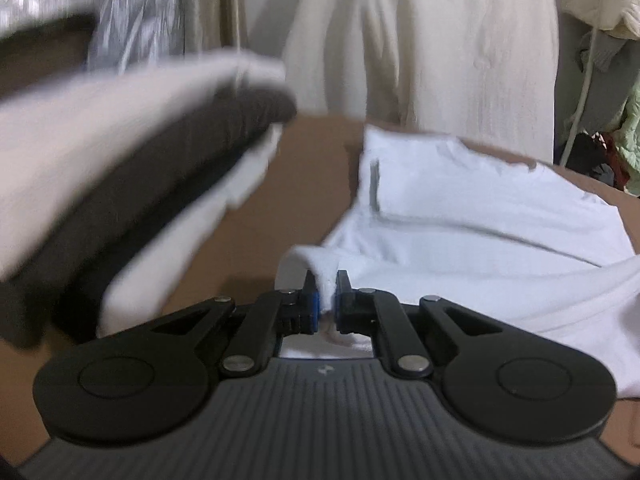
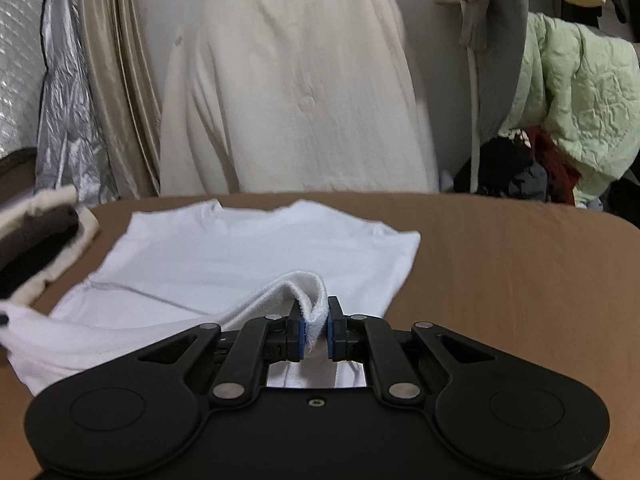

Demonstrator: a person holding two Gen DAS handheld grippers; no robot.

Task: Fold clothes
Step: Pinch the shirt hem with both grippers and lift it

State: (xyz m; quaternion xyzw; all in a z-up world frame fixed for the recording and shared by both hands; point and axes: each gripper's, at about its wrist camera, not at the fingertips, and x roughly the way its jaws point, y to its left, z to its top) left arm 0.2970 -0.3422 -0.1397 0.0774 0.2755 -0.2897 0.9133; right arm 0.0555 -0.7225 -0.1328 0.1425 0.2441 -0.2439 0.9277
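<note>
Stack of folded clothes at far left of table. My left claw pinched tight on shirt hem; right claw likewise. Shirt lies flat, hem lifted. Mid-fold, I judge: both corners must travel together toward collar.

You are in a lived-in home room. Beyond the far edge of the brown table hang a cream fabric cover, beige curtains and a quilted pale-green jacket.
</note>
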